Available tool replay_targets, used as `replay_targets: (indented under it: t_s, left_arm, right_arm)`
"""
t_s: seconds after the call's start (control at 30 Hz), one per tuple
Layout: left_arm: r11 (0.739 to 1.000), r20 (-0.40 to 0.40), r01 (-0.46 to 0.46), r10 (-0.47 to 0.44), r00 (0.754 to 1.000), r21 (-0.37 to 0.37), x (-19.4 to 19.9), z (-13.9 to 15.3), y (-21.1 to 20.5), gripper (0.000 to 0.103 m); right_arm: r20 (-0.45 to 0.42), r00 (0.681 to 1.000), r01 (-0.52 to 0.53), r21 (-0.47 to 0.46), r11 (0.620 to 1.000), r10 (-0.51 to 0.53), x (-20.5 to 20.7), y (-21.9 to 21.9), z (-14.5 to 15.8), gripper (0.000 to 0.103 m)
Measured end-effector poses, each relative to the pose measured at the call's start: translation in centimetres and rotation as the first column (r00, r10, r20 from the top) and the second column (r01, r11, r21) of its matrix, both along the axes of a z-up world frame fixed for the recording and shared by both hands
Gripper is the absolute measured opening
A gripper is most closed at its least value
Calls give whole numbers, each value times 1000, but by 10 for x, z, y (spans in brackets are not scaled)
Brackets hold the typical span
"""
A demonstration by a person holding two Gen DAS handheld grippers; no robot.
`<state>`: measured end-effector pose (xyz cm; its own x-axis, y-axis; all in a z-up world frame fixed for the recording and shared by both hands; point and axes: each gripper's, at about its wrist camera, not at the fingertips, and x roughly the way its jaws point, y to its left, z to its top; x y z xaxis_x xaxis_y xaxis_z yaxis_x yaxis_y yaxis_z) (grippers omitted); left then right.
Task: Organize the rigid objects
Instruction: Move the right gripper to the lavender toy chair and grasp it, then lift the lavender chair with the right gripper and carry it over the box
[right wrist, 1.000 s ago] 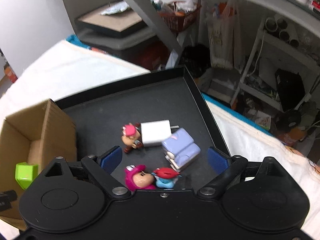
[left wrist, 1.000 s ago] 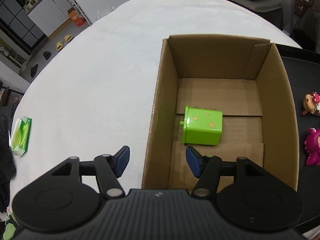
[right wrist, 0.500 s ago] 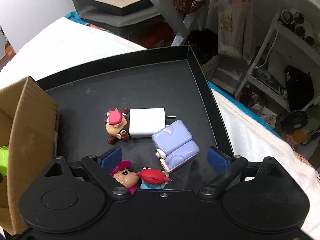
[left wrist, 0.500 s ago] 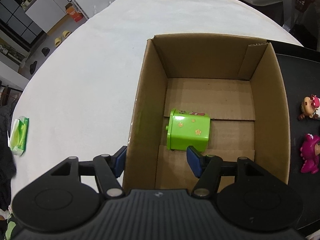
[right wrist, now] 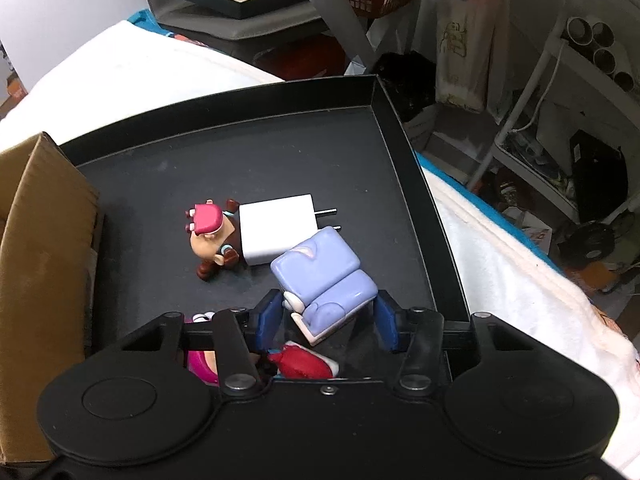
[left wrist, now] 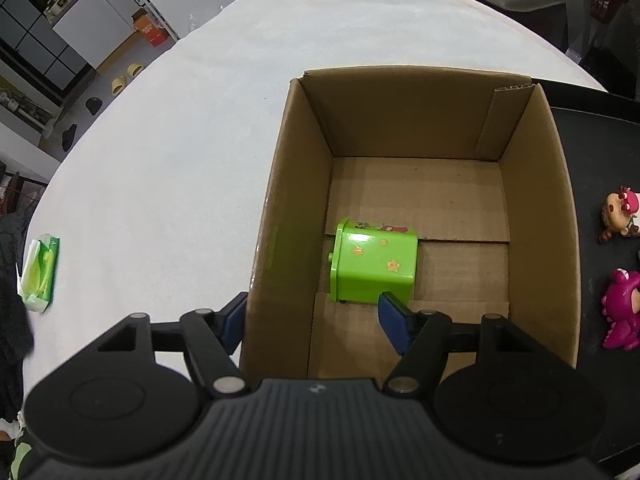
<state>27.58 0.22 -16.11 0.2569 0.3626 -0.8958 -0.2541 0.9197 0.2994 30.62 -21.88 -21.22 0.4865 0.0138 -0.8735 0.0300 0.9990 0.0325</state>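
- On the black tray (right wrist: pixel 224 128), the lilac toy (right wrist: pixel 324 276) lies between the blue pads (right wrist: pixel 269 314) of the right gripper (right wrist: pixel 327 320); the pads stand close at both its sides, but I cannot tell if they press it.
- Just behind the lilac toy, a white charger (right wrist: pixel 276 228) touches it, and a brown figure (right wrist: pixel 210 236) with a pink cap lies against the charger.
- Under the right gripper, a red piece (right wrist: pixel 304 362) and a pink figure (right wrist: pixel 200 360) are partly hidden.
- Left of the tray stands the box (left wrist: pixel 400 120), touching the tray's side.
- Inside the box, a green cube (left wrist: pixel 374 266) lies on the floor.
- Above the box's left wall, the left gripper (left wrist: pixel 314 322) is wide open and holds nothing: one finger is outside the wall, the other inside, near the cube.
- On the white table (left wrist: pixel 180 160), a green packet (left wrist: pixel 40 272) lies well apart.
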Motion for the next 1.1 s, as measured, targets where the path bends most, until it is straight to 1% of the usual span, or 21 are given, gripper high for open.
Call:
replay_targets:
  t_s: [0.17,0.3,0.33,0.4,0.5,0.63,0.87,1.1]
  left_arm:
    - [1000,8,20,-20,1000,1,-3,2,0,68]
    - [1000,26,27,-26,999,-12,-5,3,3,68]
    - [1000,29,27,-26,999,-15,-6,4,4,68]
    - [999,33,30,-30,999,-24,-7,4,6,68]
    - [999,40,33,-32,999,-34,-9,5,9,68]
    - [998,41,28,-26,999,-48,-13,5,15,68]
    - [998,54,29,-25,998,-64,-13,6,24,68]
    - [995,79,31,-24,997,-90,-16,8,35,68]
  right_arm:
    - [50,999,19,11,1000,-20,-2,-5,10,48]
    - [86,996,29,27,999,-31,-4,-9,21,46]
    - [98,995,28,29,999,-30,-5,-9,24,36]
    - [110,993,32,23,999,-34,-7,-8,29,30]
    - [123,992,15,44,999,-20,-8,-6,33,30]
    - [122,993,3,28,1000,-6,-7,-1,31,30]
    - [171,985,-3,11,1000,1,-13,5,40,29]
    - [212,977,-39,29,999,32,-19,19,59,29]
